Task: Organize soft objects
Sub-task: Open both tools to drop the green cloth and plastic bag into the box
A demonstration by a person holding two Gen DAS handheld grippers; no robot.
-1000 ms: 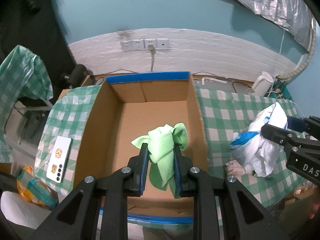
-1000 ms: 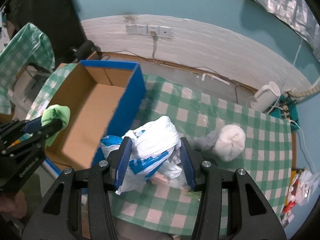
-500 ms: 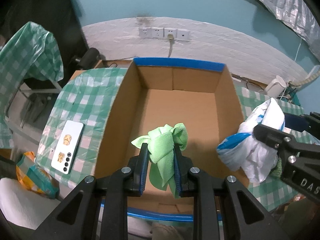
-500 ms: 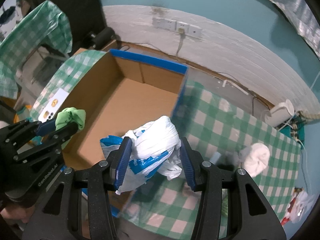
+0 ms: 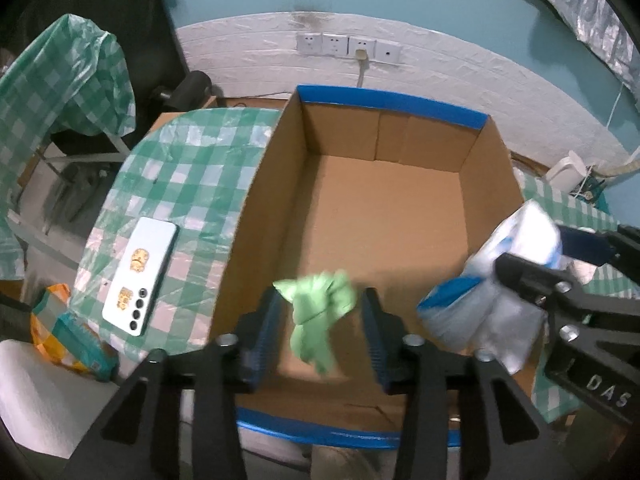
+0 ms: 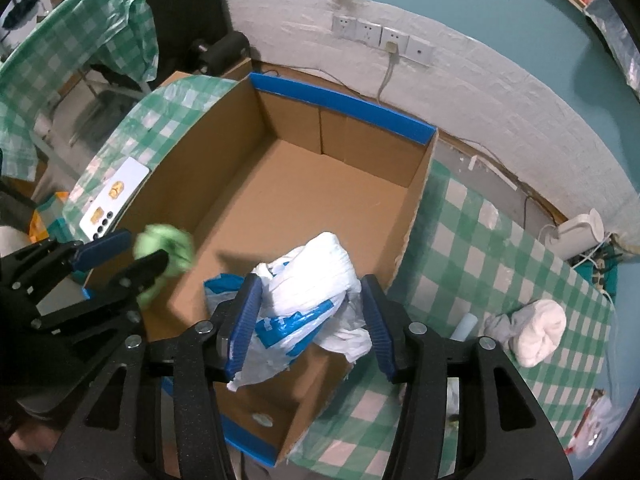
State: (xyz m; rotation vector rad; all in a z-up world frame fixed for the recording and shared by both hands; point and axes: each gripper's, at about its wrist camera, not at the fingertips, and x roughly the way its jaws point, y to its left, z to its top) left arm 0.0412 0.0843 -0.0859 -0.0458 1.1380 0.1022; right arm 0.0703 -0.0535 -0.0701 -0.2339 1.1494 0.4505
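An open cardboard box (image 5: 388,100) (image 6: 340,100) with blue-taped rims stands on the green checked table. My left gripper (image 5: 318,320) (image 6: 144,250) hangs over its near left part. Its jaws are opening, and the green cloth (image 5: 320,312) (image 6: 168,244) hangs blurred between them, clear of both pads. My right gripper (image 6: 308,312) (image 5: 532,252) is over the box's near right corner. Its jaws are opening too, but both pads still touch the white and blue plastic bag (image 6: 308,284) (image 5: 520,236) between them.
A white phone (image 5: 140,276) (image 6: 116,196) lies on the table left of the box. A rolled white sock (image 6: 536,332) and a white kettle (image 6: 580,236) are to the right. A chair draped in checked plastic (image 5: 60,92) stands at far left.
Both grippers moved left, and now both are over the box. The left jaws spread and let go of the green cloth. The right jaws widened slightly around the bag.
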